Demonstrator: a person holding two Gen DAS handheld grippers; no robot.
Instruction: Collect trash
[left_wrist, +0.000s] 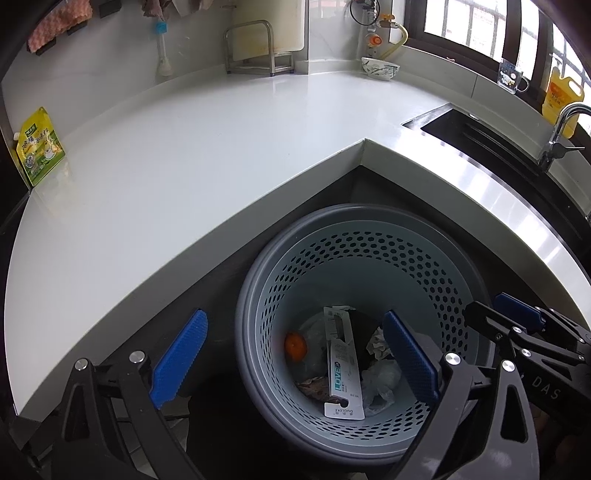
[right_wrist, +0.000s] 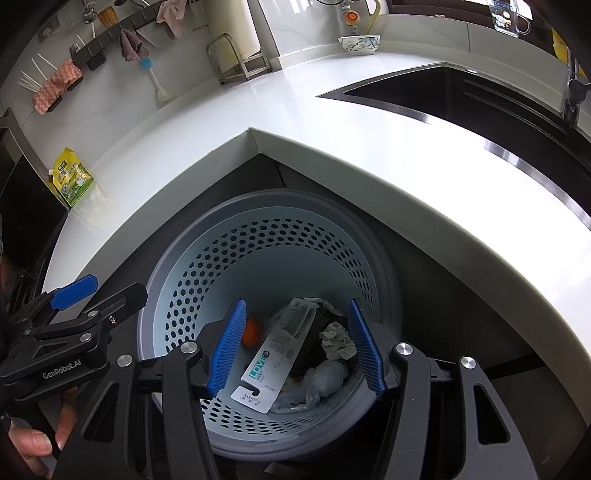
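Two handheld grippers hovered over a round grey waste basket (left_wrist: 369, 236) with a wall pierced by rows of hexagonal holes, standing on the floor in the inner corner of an L-shaped white counter (left_wrist: 207, 147). The trash lay at the bottom of the basket: a long white cardboard package (left_wrist: 342, 363) printed with the word LOVE in teal, a small orange fruit (left_wrist: 295, 346) just left of it, a crumpled paper wad (left_wrist: 377, 345) and a scrunched clear plastic bag (left_wrist: 382, 378) to its right, with something dark behind them that could not be made out. The package was flat and narrow, with a hang-hole cut into one short end. In the left wrist view its long axis ran almost straight up the picture, the hang-hole end nearest the camera and the far end leaning toward the basket's back wall; in the right wrist view it slanted from lower left to upper right. The left gripper (left_wrist: 295, 363) had its blue ribbed jaws spread very wide, holding nothing, one finger outside the basket's rim and one over its inside. The right gripper (right_wrist: 297, 347) had its jaws partly spread, also empty, both fingers over the basket's mouth. A yellow-green pouch (left_wrist: 38, 147) stood at the counter's far left edge.
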